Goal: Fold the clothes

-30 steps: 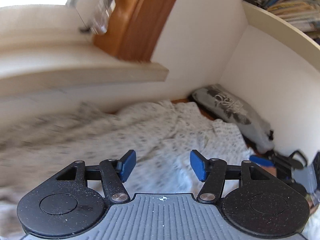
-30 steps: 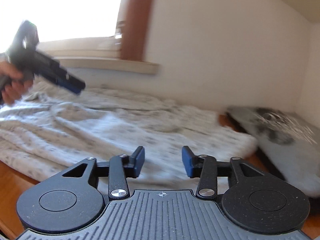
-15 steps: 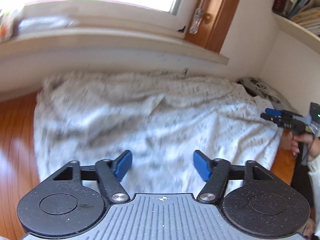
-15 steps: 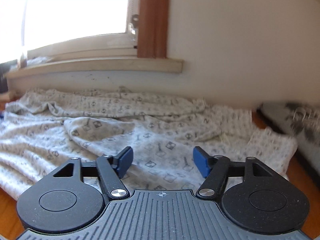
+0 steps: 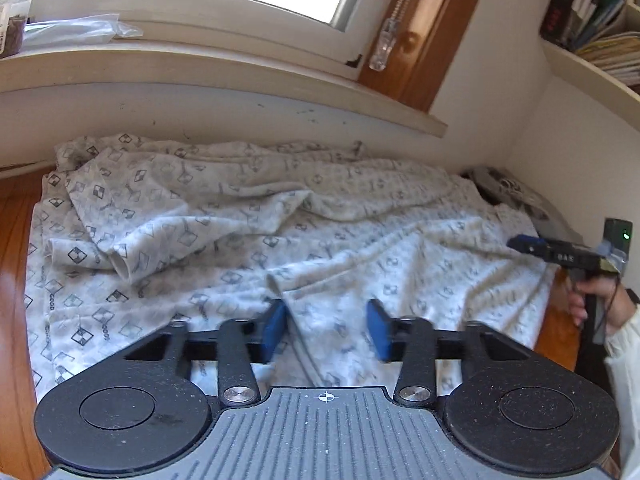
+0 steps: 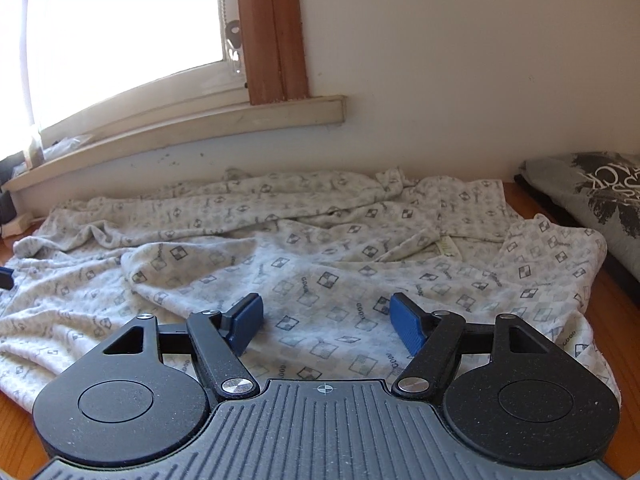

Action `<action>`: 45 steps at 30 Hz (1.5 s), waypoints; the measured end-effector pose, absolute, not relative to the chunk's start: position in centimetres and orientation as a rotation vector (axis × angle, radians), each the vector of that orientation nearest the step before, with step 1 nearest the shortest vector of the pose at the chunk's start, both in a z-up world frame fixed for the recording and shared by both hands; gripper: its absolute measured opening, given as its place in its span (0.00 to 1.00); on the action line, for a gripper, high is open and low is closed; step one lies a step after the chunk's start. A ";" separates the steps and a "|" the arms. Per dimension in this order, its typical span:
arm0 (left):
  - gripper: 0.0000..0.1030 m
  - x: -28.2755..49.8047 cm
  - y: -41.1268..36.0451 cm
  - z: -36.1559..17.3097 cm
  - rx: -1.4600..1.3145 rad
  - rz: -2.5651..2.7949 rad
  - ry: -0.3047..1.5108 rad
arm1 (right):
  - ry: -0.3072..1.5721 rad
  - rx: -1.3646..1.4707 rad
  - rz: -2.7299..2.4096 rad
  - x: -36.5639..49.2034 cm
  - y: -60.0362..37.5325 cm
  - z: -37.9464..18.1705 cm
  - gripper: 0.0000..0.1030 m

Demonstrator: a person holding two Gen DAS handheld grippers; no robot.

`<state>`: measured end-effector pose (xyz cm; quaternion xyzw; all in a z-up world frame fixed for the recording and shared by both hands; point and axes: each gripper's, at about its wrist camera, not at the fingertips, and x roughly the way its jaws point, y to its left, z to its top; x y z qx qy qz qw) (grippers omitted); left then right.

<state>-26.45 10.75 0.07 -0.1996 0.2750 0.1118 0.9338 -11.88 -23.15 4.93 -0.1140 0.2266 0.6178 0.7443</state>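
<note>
A crumpled white garment [image 5: 240, 220] with a grey diamond print lies spread over the wooden table below the window. My left gripper [image 5: 326, 330] hovers low over its near edge. Its jaws are closing, and a raised fold of the cloth runs between the blue pads, which stand apart from it. In the right wrist view the same garment [image 6: 320, 248] fills the middle. My right gripper [image 6: 326, 324] is open just above its near right part, with nothing pinched. The right gripper [image 5: 532, 246] also shows in the left wrist view at the cloth's right edge, in a person's hand [image 5: 596, 300].
A grey printed textile [image 6: 592, 204] lies at the table's right end by the wall. The window sill [image 5: 200, 68] carries a plastic bag [image 5: 80, 30]. A bookshelf [image 5: 592, 20] hangs at the upper right. Bare wooden table [image 5: 12, 240] shows left of the garment.
The left gripper swung leftward across the garment and came lower, and its pads have drawn closer together. The right gripper's jaws widened from a second ago, and its view rolled slightly.
</note>
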 end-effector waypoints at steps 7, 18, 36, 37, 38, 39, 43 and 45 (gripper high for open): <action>0.05 -28.4 10.4 1.8 -0.385 0.230 0.475 | 0.505 -0.214 1.353 -11.4 -23.4 4.9 0.68; 0.08 -30.0 14.1 2.4 -0.440 0.273 0.530 | 0.356 -0.293 1.366 -14.9 -23.9 5.6 0.67; 0.51 -28.0 17.1 0.9 -0.490 0.277 0.490 | 0.209 -0.612 1.951 -39.6 -18.8 5.7 0.48; 0.51 -27.9 17.1 0.8 -0.492 0.272 0.489 | 0.203 -0.621 1.962 -40.2 -18.7 5.6 0.48; 0.51 -27.8 17.1 0.8 -0.493 0.270 0.494 | 0.198 -0.630 1.973 -40.9 -18.6 5.6 0.48; 0.51 -27.7 17.1 0.7 -0.494 0.267 0.498 | 0.191 -0.640 1.982 -41.5 -18.5 5.5 0.48; 0.50 -27.3 17.2 0.3 -0.491 0.245 0.518 | 0.162 -0.676 1.991 -43.0 -18.1 5.2 0.47; 0.48 -27.2 17.1 0.3 -0.490 0.236 0.521 | 0.166 -0.679 2.008 -43.2 -17.9 5.3 0.36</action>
